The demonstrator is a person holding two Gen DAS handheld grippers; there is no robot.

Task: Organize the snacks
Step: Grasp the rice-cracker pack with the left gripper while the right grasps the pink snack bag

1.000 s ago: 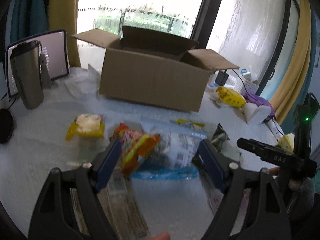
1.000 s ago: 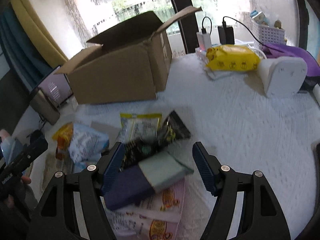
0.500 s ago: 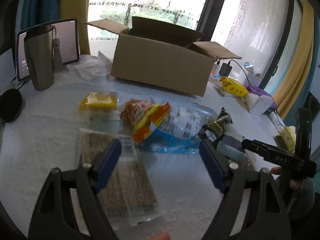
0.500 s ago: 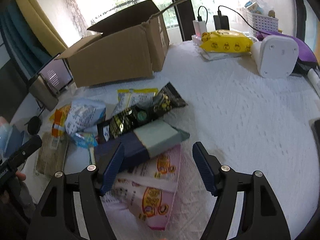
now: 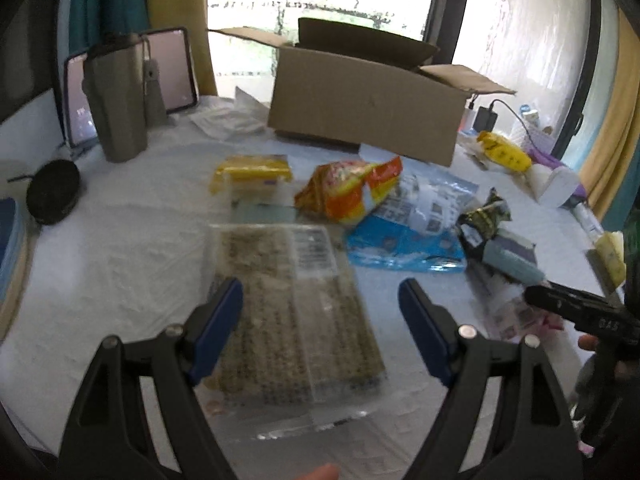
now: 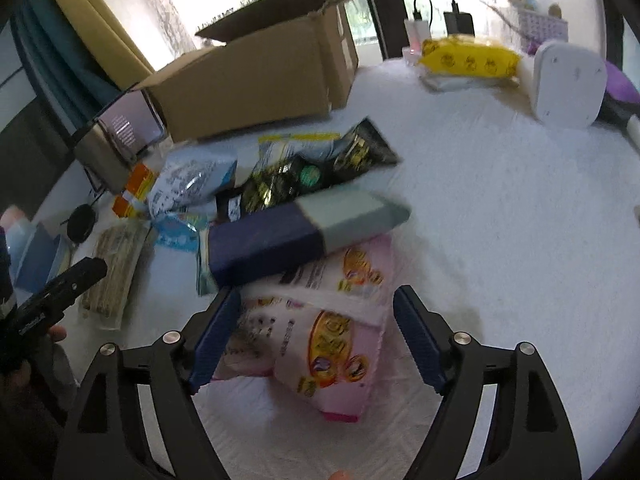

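Note:
Snacks lie scattered on the white table in front of an open cardboard box (image 5: 366, 116), which also shows in the right wrist view (image 6: 256, 80). My left gripper (image 5: 320, 316) is open and empty above a clear pack of seeded bars (image 5: 292, 304). Beyond lie a yellow pack (image 5: 252, 176), an orange bag (image 5: 352, 188) and a blue-white bag (image 5: 416, 224). My right gripper (image 6: 316, 332) is open and empty over a pink bag (image 6: 332, 328). A navy and grey box (image 6: 296, 236) and a black packet (image 6: 320, 168) lie beyond it.
A metal tumbler (image 5: 116, 100) and a tablet (image 5: 168, 72) stand at the back left, with a black round disc (image 5: 54, 192) nearby. A yellow wipes pack (image 6: 468, 56), a white device (image 6: 568, 84) and chargers (image 6: 458, 20) sit at the back right.
Both grippers have pulled back and up from the snack pile, so more of the table shows. The seeded pack and the pink bag now lie between the open fingers.

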